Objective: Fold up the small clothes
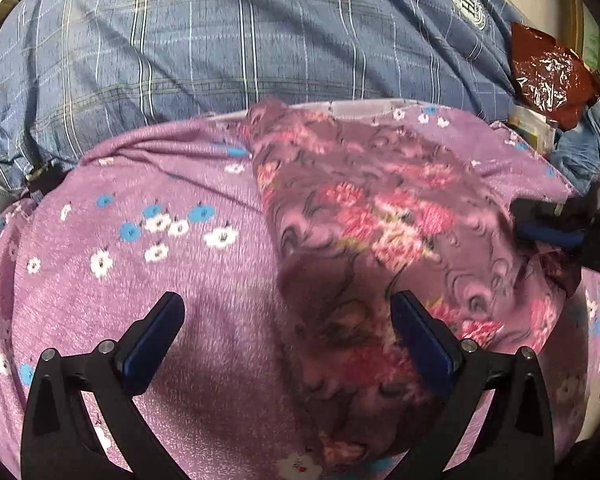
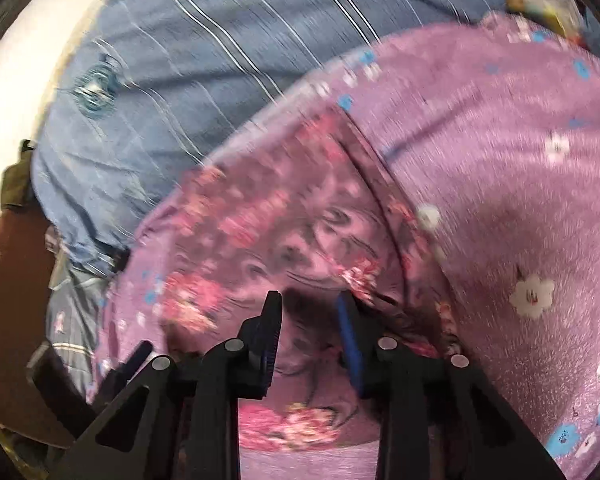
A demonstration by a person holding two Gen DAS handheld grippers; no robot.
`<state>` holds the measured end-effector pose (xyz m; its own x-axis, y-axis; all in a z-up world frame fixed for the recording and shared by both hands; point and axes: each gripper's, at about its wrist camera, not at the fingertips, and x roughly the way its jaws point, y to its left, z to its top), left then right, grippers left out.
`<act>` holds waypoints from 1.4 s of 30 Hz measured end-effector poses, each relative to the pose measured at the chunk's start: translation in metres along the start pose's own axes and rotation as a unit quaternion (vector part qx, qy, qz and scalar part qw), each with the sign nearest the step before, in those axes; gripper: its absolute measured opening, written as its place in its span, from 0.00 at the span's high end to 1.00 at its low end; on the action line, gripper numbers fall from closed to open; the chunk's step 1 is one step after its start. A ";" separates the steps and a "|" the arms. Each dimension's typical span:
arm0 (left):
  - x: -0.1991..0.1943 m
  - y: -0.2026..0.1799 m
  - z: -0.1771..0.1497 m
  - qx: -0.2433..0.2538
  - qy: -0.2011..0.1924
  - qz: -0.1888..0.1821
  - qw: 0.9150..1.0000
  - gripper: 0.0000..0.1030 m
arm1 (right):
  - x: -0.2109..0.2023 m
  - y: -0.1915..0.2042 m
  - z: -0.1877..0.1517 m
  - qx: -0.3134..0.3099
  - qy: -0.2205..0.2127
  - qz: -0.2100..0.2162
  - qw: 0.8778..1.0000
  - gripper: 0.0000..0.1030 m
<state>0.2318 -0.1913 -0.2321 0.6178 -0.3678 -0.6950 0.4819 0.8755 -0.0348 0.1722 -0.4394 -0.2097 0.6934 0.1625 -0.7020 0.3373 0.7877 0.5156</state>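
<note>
A small mauve garment (image 1: 360,216) with pink flowers lies spread on a purple sheet (image 1: 140,220) printed with white and blue blossoms. My left gripper (image 1: 288,316) hovers over the garment's near left edge, jaws wide apart and nothing between them. The right gripper (image 1: 548,232) shows at the garment's right edge. In the blurred right wrist view, the right gripper (image 2: 310,308) stands low over the garment (image 2: 260,220) with a narrow gap between its pads. Cloth shows in that gap, and the pads do not visibly press on it.
A blue plaid cover (image 1: 260,60) fills the far side beyond the purple sheet. A crinkled red-brown foil bag (image 1: 548,68) and bunched blue cloth (image 1: 580,148) lie at the far right. A pale wall (image 2: 16,80) borders the left of the right wrist view.
</note>
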 end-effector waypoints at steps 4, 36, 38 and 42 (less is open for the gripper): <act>-0.005 0.000 0.006 0.009 -0.027 0.027 0.999 0.00 | -0.020 0.016 0.004 -0.021 -0.082 0.016 0.996 0.69; -0.012 0.030 0.015 -0.045 -0.045 0.047 0.997 0.00 | 0.004 0.068 -0.017 -0.176 -0.144 -0.164 0.960 0.51; -0.011 0.033 0.015 -0.050 -0.043 0.049 0.997 0.00 | 0.005 0.070 -0.019 -0.188 -0.145 -0.181 0.954 0.52; -0.008 0.036 0.014 -0.054 -0.038 0.051 0.997 0.00 | 0.003 0.071 -0.020 -0.203 -0.151 -0.195 0.948 0.52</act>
<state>0.2529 -0.1618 -0.2176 0.7075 -0.2943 -0.6425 0.3476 0.9365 -0.0462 0.1856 -0.3710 -0.1850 0.7377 -0.3164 -0.5964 0.3742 0.9269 -0.0288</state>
